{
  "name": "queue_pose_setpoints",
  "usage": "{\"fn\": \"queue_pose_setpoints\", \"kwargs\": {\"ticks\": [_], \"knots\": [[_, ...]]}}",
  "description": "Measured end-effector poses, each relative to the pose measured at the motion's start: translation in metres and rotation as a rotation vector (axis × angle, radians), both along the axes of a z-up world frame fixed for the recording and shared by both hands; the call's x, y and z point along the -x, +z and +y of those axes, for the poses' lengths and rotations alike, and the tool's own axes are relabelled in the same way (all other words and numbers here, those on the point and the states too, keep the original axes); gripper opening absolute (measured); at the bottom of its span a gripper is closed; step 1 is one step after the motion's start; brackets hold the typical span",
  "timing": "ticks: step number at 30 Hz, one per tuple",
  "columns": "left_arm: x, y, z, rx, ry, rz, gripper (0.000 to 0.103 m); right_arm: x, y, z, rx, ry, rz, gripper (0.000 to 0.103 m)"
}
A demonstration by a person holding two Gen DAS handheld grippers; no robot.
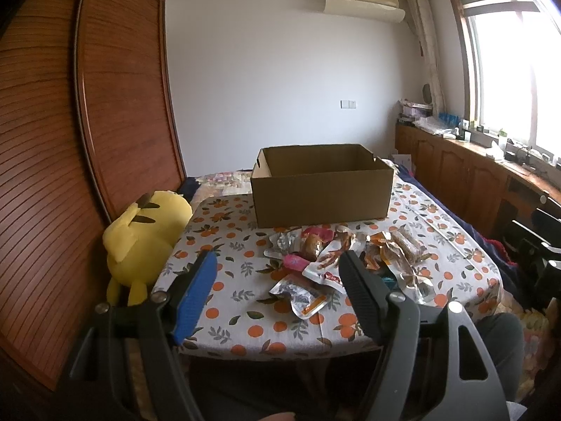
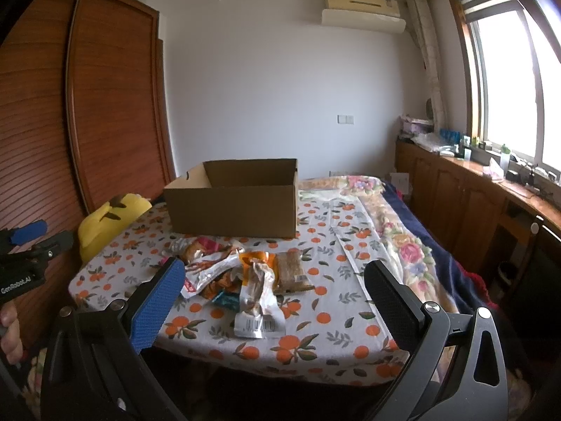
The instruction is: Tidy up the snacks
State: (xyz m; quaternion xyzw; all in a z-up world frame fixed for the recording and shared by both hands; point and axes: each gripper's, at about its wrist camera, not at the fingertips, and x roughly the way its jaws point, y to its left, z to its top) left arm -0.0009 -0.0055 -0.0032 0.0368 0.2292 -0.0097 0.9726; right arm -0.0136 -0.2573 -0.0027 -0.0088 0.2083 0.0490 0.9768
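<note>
Open cardboard box (image 1: 322, 196) — inside unseen, snack packets (image 2: 242, 277) heaped before it

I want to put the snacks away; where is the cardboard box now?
In both views the cardboard box stands open on the table, just behind the snack pile, right of the yellow plush toy.

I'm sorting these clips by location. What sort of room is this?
Most likely a home bedroom: a wooden wardrobe, a bed with a floral quilt, and a yellow plush toy. A cardboard box and snack packets sit on the orange-print cloth.
</note>
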Motion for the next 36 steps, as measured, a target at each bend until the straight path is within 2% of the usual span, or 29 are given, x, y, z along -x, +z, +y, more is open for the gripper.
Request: {"fn": "queue_pose_setpoints", "kwargs": {"ticks": [10, 15, 22, 28, 32, 36], "knots": [[-0.027, -0.03, 0.003, 0.006, -0.041, 0.078, 0.073, -0.018, -0.018, -0.001, 0.002, 0.018, 0.051, 0.103], [-0.053, -0.051, 0.004, 0.007, -0.067, 0.113, 0.073, -0.041, -0.036, -0.001, 0.008, 0.04, 0.086, 0.103], [-0.094, -0.084, 0.002, -0.005, -0.113, 0.203, 0.073, -0.082, -0.066, 0.0, 0.037, 0.095, 0.147, 0.103], [-0.127, -0.101, 0.005, 0.032, -0.158, 0.302, 0.073, -0.108, -0.086, -0.005, 0.017, 0.129, 0.202, 0.103], [-0.139, -0.11, 0.003, 0.029, -0.142, 0.334, 0.073, -0.118, -0.094, -0.008, -0.015, 0.153, 0.235, 0.103], [-0.147, -0.126, 0.005, 0.071, -0.13, 0.39, 0.071, -0.126, -0.103, -0.005, -0.023, 0.18, 0.269, 0.102]]}}
